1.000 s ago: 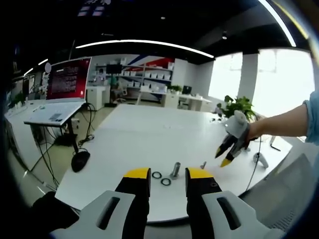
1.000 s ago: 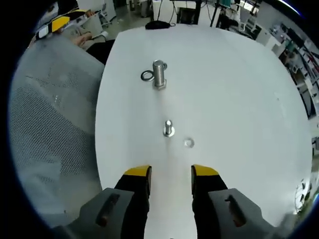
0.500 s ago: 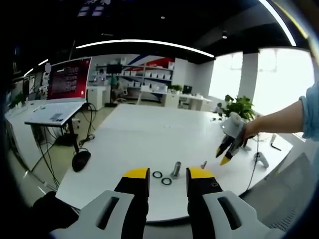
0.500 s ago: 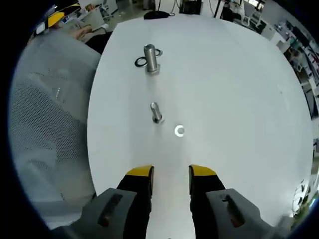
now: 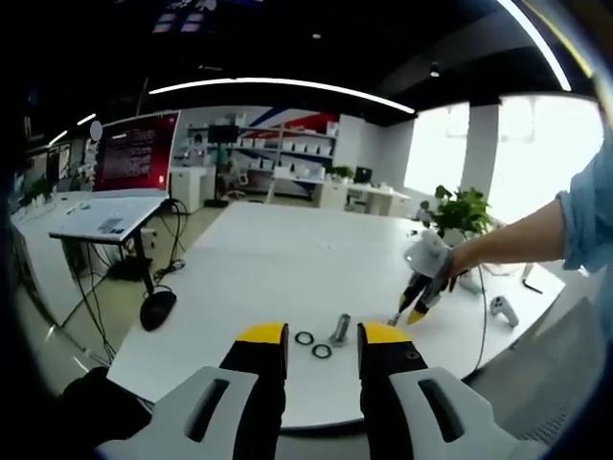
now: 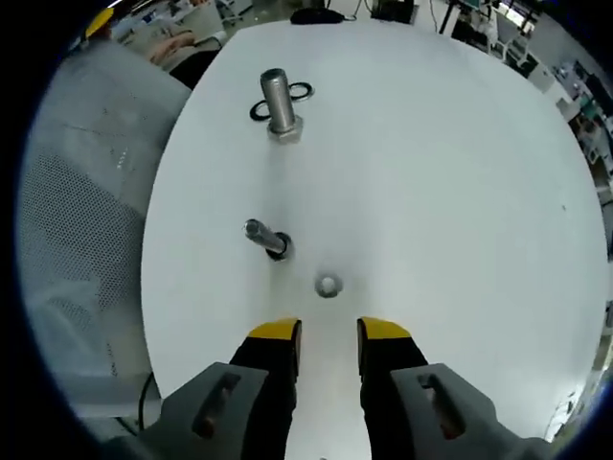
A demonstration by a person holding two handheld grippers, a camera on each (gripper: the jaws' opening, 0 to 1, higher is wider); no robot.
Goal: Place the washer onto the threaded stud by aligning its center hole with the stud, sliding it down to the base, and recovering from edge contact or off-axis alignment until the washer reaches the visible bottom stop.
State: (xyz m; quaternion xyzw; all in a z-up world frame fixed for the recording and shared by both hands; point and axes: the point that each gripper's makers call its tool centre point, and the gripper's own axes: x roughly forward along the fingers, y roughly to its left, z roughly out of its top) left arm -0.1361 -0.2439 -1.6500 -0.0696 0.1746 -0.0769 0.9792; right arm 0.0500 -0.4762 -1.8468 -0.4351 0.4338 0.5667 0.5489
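Small flat silver metal washer (image 6: 329,285) lying on white table (image 6: 460,192), just ahead of right gripper (image 6: 329,332), jaws slightly apart, small threaded steel stud (image 6: 267,238) beside, left gripper (image 5: 323,335) jaws apart, empty.

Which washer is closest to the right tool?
The small silver washer, lying alone on the table just ahead of the right tool. The two dark washers lie far off by the big stud.
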